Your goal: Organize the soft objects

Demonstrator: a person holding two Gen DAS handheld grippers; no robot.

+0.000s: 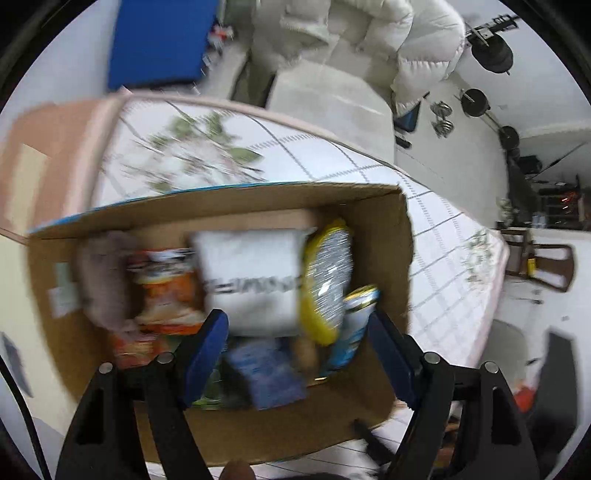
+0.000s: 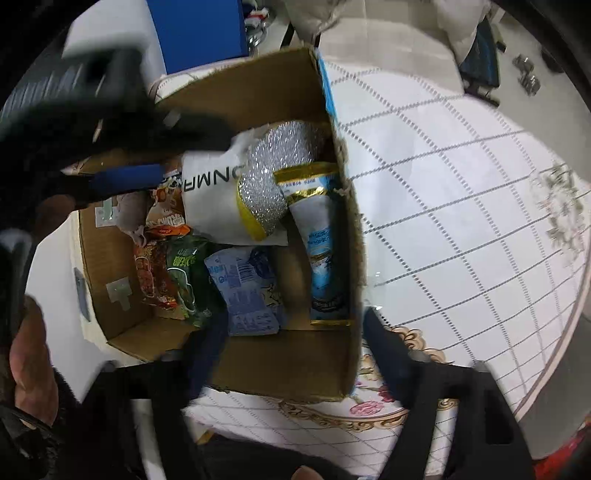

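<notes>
An open cardboard box point(image 1: 221, 199) point(image 2: 284, 365) stands on a table and holds soft packs: a white pouch with black letters point(image 1: 255, 273) point(image 2: 210, 199), a silver-and-yellow scouring sponge point(image 1: 327, 280) point(image 2: 273, 173), a blue-white tube pack point(image 1: 354, 325) point(image 2: 321, 240), a light blue packet point(image 1: 266, 373) point(image 2: 243, 288), orange and red snack bags point(image 1: 166, 291) point(image 2: 151, 273) and a green bag point(image 2: 188, 277). My left gripper point(image 1: 297, 354) is open above the box, empty. My right gripper point(image 2: 291, 358) is open at the box's near wall, empty. The left gripper's blue finger point(image 2: 129, 177) shows over the box in the right wrist view.
The table has a white cloth with a grey grid and flower print point(image 1: 317, 147) point(image 2: 461, 206). A blue panel point(image 1: 159, 40) point(image 2: 199, 29), a white padded jacket on a seat point(image 1: 369, 40), dumbbells point(image 1: 443, 118) and a wooden chair point(image 1: 546, 266) lie beyond it.
</notes>
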